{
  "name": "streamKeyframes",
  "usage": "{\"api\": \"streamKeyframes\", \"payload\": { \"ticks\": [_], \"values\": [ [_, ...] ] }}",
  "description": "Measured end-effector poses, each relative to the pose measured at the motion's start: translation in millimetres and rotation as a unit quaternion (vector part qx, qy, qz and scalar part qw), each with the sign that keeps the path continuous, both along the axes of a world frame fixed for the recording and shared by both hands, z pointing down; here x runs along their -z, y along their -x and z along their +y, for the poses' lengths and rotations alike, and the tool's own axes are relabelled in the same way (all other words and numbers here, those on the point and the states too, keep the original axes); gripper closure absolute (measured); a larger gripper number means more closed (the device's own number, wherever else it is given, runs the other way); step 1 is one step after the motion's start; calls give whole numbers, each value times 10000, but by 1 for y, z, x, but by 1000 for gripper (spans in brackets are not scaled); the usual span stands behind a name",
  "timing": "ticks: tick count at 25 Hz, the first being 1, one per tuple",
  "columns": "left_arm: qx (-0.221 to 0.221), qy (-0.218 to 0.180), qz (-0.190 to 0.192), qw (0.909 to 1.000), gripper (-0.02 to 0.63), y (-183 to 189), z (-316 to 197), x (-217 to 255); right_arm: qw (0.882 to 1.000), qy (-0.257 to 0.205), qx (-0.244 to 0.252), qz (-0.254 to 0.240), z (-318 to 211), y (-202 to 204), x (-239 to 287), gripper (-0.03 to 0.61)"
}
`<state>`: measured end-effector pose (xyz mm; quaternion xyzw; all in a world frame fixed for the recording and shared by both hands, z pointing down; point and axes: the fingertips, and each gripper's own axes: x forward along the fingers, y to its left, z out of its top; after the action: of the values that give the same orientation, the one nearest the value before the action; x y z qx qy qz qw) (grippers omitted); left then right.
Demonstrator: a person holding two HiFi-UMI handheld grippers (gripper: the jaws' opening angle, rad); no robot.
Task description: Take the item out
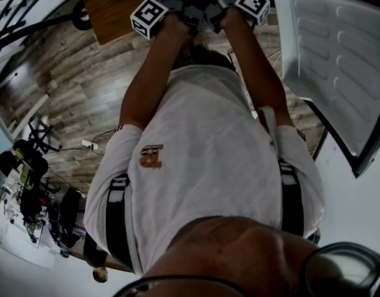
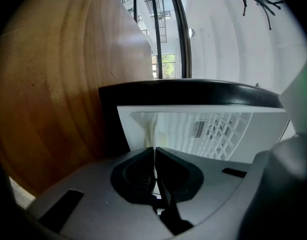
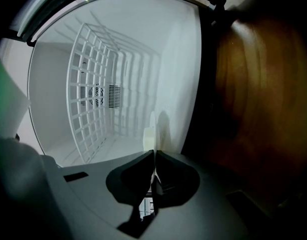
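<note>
We hold two tools, the left tool (image 2: 154, 156) and the right tool (image 3: 154, 159), each with its jaws pinched almost closed on what looks like one thin pale item (image 3: 150, 131). It is seen edge-on, with its long axis running toward 12 o'clock into one white compartment (image 3: 138, 29). From the right tool, one wire rack (image 3: 93, 99) stands at 9 o'clock and one wooden surface (image 3: 253, 94) at 3 o'clock, while one open white door (image 1: 338, 60) hangs beyond.

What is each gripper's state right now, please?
Left tongs: closed, pinching a thin pale item.
Right tongs: closed, also pinching a thin pale item.
</note>
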<state>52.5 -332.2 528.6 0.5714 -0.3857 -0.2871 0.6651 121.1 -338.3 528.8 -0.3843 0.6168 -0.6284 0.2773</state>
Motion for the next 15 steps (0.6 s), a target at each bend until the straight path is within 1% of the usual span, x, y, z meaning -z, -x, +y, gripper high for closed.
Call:
{"api": "streamKeyframes", "payload": {
  "ticks": [9,15],
  "values": [
    [-79,-279,-63,9996,589,0,-2,15,9998,-177,-43,-65,-1,-1,13,538],
    [-149,-414,-53,9990,589,3,-4,24,9998,-175,-56,-24,-2,1,20,538]
  ]
}}
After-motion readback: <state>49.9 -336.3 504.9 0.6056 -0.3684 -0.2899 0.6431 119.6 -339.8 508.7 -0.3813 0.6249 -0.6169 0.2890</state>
